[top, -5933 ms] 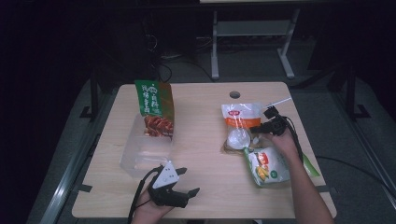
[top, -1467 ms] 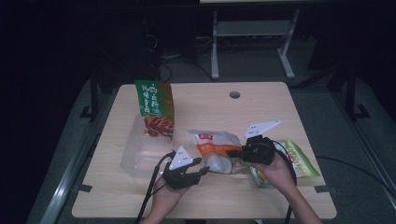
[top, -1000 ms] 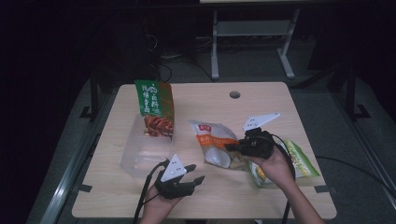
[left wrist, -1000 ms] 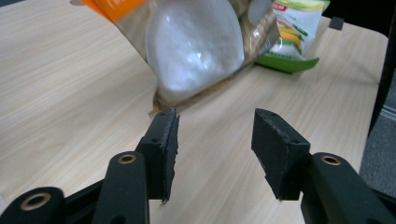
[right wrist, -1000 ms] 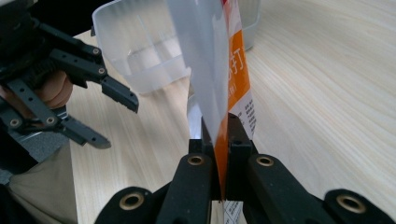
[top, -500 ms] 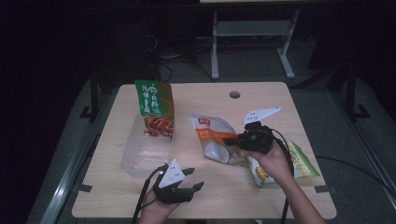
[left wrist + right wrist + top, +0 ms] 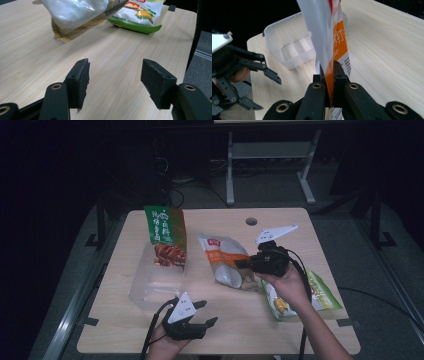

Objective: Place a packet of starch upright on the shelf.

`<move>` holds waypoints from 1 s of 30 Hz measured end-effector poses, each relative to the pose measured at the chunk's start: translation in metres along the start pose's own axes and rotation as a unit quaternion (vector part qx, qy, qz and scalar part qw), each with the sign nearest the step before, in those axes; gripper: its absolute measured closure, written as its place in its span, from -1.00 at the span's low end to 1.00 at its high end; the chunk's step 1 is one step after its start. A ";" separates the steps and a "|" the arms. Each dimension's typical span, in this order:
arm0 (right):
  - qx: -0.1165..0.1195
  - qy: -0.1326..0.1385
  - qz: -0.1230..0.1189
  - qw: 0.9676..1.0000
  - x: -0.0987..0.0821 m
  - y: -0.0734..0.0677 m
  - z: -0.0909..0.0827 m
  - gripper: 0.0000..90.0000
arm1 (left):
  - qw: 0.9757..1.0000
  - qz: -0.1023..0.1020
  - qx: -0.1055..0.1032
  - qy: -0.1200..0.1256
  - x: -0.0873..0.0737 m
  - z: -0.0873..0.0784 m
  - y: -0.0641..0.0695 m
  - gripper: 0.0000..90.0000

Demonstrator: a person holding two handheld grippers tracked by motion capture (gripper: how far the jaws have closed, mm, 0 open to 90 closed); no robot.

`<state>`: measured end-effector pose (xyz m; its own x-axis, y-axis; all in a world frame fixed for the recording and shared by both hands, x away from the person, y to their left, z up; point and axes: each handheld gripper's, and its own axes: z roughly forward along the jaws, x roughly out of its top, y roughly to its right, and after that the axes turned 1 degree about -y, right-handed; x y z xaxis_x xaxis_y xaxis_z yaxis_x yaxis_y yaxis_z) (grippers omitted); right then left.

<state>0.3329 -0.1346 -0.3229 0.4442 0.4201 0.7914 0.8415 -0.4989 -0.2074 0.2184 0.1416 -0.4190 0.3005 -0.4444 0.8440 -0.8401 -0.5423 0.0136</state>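
Fingers on the right gripper [image 7: 329, 75] are pinched tight on the edge of the white-and-orange snack bag [image 7: 227, 265], which hangs tilted just off the wooden table [image 7: 220, 320], its bulk stretching away from the jaws toward the clear plastic bin [image 7: 155, 282]. Nothing sits between bag and bin, just bare wood. A green snack bag [image 7: 320, 292] lies flat right under and behind that right hand [image 7: 287, 282], with the wrist partly covering it. Over at the near edge, the left gripper [image 7: 202, 315] hangs low with its jaws spread wide and nothing in them; in the left gripper view the lifted bag's white bottom [image 7: 75, 12] is up ahead of the fingers [image 7: 80, 80] and the green one [image 7: 135, 15] is past it. The bin has a green-and-red pouch [image 7: 166, 237] standing upright at its far end, and the rest of it looks empty, dividers visible through the wall [image 7: 294, 50].
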 end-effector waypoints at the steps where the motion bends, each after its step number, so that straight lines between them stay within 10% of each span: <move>1: 0.000 0.000 -0.001 1.000 0.003 -0.001 0.001 1.00 | 1.000 -0.001 0.000 0.001 0.000 0.000 0.000 -0.14; 30: 0.019 0.004 -0.030 0.999 0.059 -0.016 0.022 1.00 | 1.000 0.002 -0.003 0.003 -0.003 -0.003 0.001 -0.23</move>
<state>0.3526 -0.0855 -0.2857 0.3898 0.4434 0.8071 0.8778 -0.4438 -0.1802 0.2154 0.1440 -0.4200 0.2944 -0.4415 0.8476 -0.8434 -0.5371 0.0132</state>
